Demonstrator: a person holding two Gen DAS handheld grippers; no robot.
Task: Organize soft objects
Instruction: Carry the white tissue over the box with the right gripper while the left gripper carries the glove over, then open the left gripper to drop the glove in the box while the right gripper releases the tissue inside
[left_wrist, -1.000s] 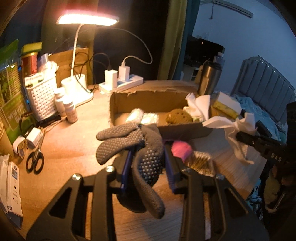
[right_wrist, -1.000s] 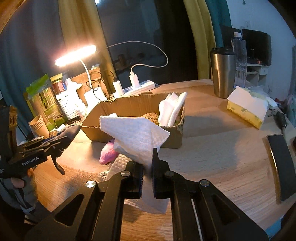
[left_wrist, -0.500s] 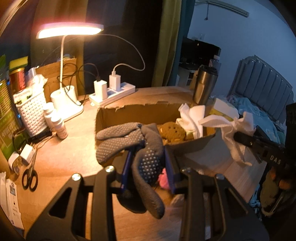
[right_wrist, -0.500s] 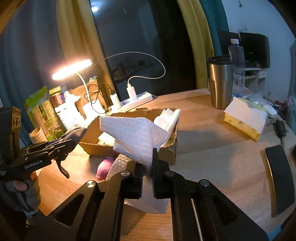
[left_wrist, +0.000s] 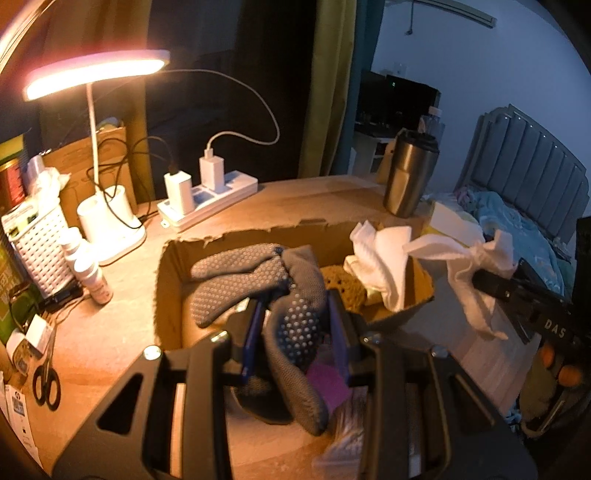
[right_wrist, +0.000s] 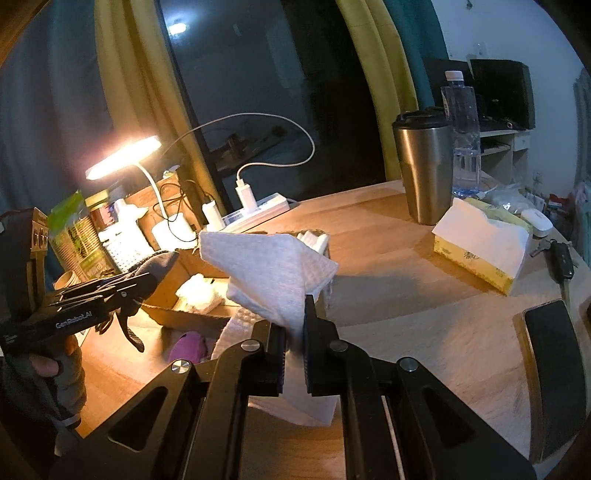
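My left gripper is shut on a grey dotted glove and holds it above the near wall of an open cardboard box. The box holds a brown sponge and white cloths. My right gripper is shut on a white cloth and holds it up near the box's right end; this cloth also shows in the left wrist view. A pink soft object lies on the table before the box.
A lit desk lamp, a power strip, a white basket, small bottles and scissors stand left. A steel tumbler, a tissue box, keys and a phone lie right.
Both grippers have risen and moved forward toward the box with their loads. The glove now hangs over the box's near wall, and the white cloth is closer to its right end.
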